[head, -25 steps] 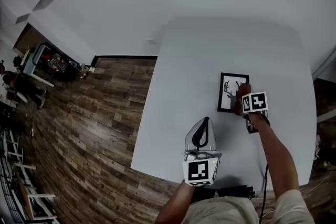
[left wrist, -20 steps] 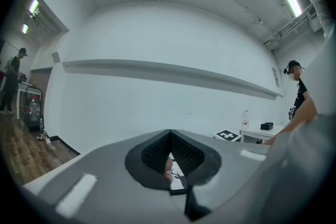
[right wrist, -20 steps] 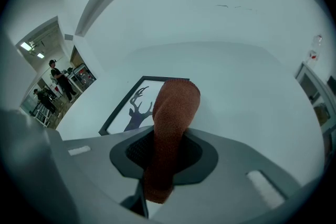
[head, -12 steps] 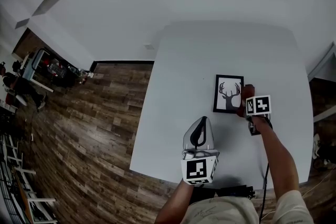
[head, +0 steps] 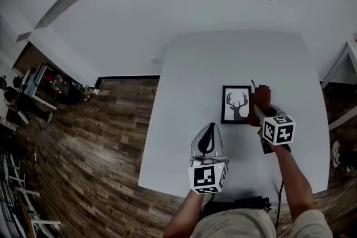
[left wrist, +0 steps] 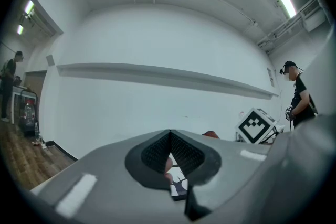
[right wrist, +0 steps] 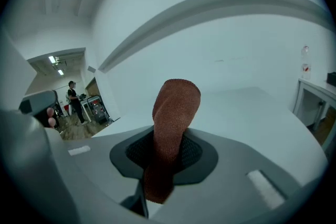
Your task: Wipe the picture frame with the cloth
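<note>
Right of centre in the head view, the picture frame point(head: 235, 104) lies flat on the white table point(head: 189, 120), and its whole face now shows. A second ago the rust-coloured cloth point(head: 260, 98) covered the frame's lower right part; half a second ago it had slid to the right border. Now it sits against that right edge, overlapping it at most slightly, while the marker cube behind it has dropped toward the bottom of the view. I judge that one stroke across the glass has just run off the side, so either another pass or the outer border comes next.

The right gripper point(head: 259, 114) is clamped on the cloth, and its own view shows the fabric point(right wrist: 173, 128) pinched between the pads and standing up past them.

The left gripper point(head: 208, 134) has kept to the lower middle of the head view, well apart from the frame and taking no part. Its jaws are closed tip to tip with nothing held, and the frame point(left wrist: 178, 186) shows small through the gap beneath them
</note>
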Action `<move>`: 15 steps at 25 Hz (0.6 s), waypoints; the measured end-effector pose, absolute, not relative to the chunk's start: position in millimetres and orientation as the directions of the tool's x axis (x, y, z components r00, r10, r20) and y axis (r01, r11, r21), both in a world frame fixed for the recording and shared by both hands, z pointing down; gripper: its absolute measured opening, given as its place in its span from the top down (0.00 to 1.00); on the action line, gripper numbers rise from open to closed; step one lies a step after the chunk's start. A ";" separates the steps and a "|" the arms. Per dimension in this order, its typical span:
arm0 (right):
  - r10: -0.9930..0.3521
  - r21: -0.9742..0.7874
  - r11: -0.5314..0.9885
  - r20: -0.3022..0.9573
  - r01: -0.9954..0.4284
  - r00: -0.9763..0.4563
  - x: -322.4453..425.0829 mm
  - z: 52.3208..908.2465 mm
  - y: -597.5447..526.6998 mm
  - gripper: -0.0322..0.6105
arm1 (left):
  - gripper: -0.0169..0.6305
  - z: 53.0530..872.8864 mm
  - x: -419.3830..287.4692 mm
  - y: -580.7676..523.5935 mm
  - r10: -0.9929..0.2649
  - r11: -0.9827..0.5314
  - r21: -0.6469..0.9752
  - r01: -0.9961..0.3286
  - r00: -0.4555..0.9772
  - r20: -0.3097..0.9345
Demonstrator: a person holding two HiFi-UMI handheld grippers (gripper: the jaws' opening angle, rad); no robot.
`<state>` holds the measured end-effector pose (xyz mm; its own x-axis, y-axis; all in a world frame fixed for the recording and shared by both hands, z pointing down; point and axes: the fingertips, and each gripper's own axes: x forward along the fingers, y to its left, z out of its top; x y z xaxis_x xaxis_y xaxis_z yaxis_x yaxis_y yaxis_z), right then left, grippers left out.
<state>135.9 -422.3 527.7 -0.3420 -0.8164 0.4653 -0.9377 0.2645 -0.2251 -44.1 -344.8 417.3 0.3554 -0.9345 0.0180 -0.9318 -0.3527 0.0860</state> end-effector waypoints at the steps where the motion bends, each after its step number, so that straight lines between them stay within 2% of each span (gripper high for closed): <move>1: -0.833 -0.220 0.273 0.433 -0.937 -0.344 136.4 514.6 -417.7 0.79 | 0.97 415.2 -43.5 -344.9 -0.934 -0.355 0.086 -0.931 0.357 0.017; 8: -0.909 -0.266 0.313 0.193 -0.912 -0.368 138.7 433.5 -370.1 0.79 | 0.97 401.2 -40.4 -344.7 -0.930 -0.365 0.066 -0.929 0.366 0.007; 15: -0.949 -0.055 0.306 0.055 -0.950 -0.309 148.4 399.7 -316.5 0.79 | 0.97 390.4 -38.6 -332.9 -0.927 -0.376 0.036 -0.926 0.376 -0.007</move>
